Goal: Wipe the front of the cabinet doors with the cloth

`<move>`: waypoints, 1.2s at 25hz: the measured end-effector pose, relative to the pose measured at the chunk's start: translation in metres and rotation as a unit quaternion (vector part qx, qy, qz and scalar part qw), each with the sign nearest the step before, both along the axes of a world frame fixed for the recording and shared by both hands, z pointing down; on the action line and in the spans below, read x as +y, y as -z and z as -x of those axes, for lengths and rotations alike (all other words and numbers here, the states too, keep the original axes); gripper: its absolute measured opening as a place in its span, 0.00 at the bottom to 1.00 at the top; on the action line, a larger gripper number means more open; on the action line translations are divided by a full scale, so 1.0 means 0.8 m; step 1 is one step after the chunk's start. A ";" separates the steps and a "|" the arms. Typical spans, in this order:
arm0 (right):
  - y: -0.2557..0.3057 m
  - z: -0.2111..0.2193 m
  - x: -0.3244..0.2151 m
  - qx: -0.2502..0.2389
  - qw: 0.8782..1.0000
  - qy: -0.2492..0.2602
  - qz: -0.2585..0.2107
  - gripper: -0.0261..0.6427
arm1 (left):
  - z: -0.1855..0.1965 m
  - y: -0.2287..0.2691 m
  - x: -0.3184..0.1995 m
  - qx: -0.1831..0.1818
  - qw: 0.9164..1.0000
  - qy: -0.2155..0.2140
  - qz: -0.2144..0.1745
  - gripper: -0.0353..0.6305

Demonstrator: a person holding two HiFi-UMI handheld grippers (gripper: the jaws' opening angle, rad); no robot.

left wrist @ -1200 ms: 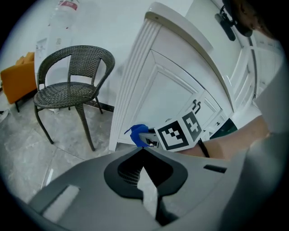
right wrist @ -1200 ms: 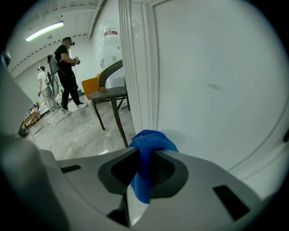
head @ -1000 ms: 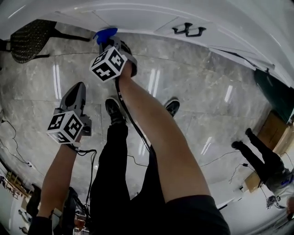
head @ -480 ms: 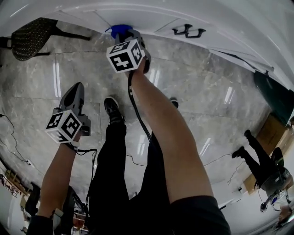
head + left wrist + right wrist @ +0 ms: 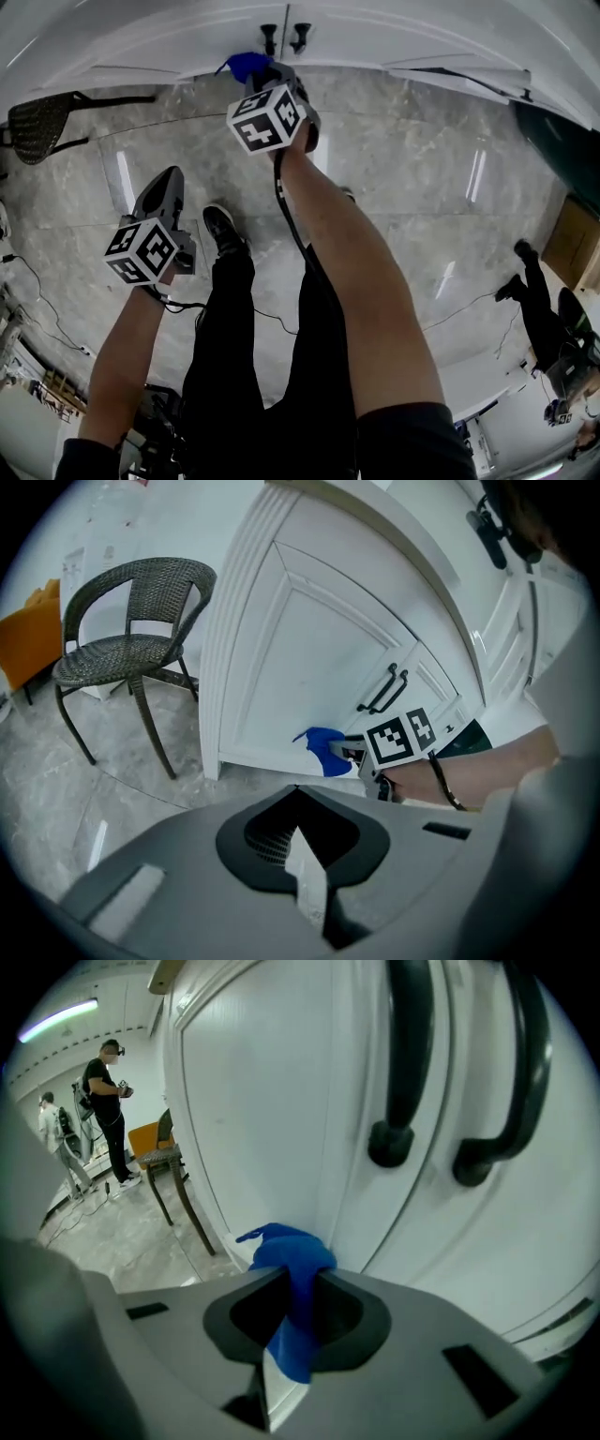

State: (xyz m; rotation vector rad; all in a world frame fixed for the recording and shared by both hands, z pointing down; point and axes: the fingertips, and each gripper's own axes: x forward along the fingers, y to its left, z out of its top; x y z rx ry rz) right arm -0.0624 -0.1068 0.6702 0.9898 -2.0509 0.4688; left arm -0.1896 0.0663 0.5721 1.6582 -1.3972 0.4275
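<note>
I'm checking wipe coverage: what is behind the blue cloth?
The lower part of the white cabinet door, beneath the black handles. The patch right behind the cloth is covered and cannot be seen.

Wicker chair [image 5: 112, 653], marble flr [image 5: 422, 187], bystander [image 5: 103, 1091]

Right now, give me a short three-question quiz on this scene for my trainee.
1. True or false: the left gripper holds the cloth.
2. How many handles show in the right gripper view? A one, B two, C four.
3. Fill in: beside the cabinet stands a wicker ____.
Key: 1 false, the right gripper is shut on it; 2 B; 3 chair.
</note>
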 end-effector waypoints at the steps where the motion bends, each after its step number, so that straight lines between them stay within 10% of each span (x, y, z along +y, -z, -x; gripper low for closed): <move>1: -0.001 -0.004 0.004 0.000 1.000 0.002 0.000 0.13 | -0.008 -0.004 -0.002 -0.001 1.000 -0.004 0.002 0.05; 9: -0.026 0.032 0.051 -0.002 0.999 0.039 0.028 0.12 | -0.017 -0.031 0.013 0.001 0.999 -0.018 0.027 0.05; 30: -0.088 0.289 0.057 -0.060 0.990 0.059 0.115 0.12 | 0.213 -0.055 0.106 -0.004 0.995 0.096 0.036 0.05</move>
